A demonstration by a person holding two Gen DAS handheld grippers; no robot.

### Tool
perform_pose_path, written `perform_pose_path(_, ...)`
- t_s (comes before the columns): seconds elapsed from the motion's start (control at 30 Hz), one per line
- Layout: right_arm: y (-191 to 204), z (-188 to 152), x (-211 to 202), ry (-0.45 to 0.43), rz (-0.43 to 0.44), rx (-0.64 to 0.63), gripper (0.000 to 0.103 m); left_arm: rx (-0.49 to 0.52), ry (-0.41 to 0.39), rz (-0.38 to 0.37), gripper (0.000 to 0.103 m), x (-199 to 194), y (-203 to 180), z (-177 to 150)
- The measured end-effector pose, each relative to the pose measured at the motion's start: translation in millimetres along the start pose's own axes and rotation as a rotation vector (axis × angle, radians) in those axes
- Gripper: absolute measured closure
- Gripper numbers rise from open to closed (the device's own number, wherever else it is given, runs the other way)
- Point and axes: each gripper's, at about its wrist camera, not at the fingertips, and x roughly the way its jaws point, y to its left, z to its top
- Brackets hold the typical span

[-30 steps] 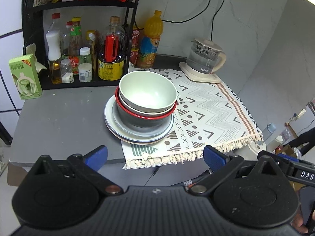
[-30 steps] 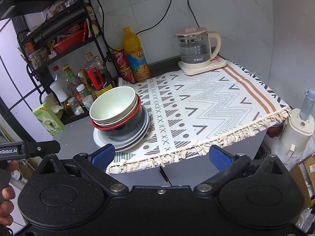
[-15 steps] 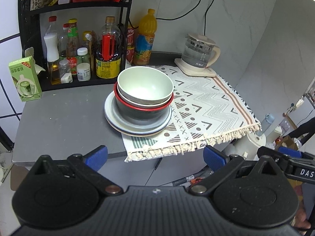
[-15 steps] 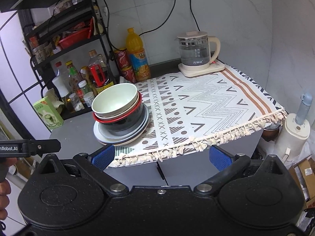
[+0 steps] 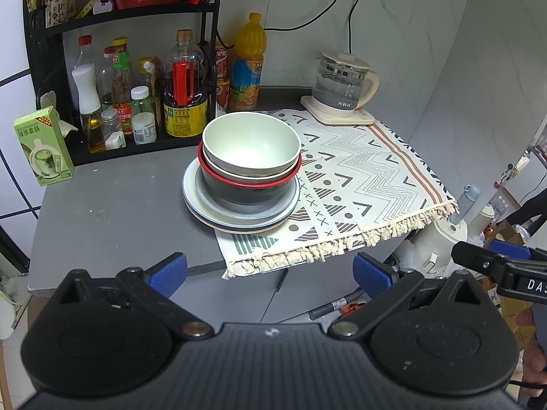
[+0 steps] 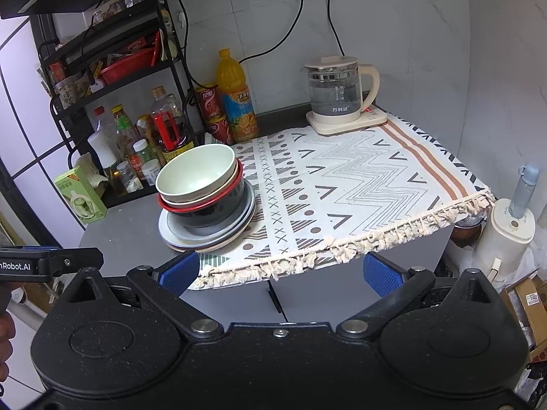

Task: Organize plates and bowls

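Bowl stack (image 5: 251, 155) – pale green bowl nested in red-rimmed dark bowl, on plates (image 5: 239, 210) – sits on grey counter (image 5: 109, 212), overlapping patterned cloth (image 5: 359, 177) edge. My left gripper (image 5: 270, 271) fingers wide apart, holding nothing, well short of stack. My right gripper (image 6: 280, 270) same – spread, empty. Only right view shows water bottle (image 6: 509, 225) fully; left view shows other gripper's tip at right.
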Motion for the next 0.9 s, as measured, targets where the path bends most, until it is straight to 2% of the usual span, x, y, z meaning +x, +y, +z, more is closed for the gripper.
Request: perform_pose_path(0.9,10.8,1.5,-1.2,-0.013,0.01,-0.007,0.0,-0.016,-0.008,0.002,0.001,-1.7,2.1,1.0)
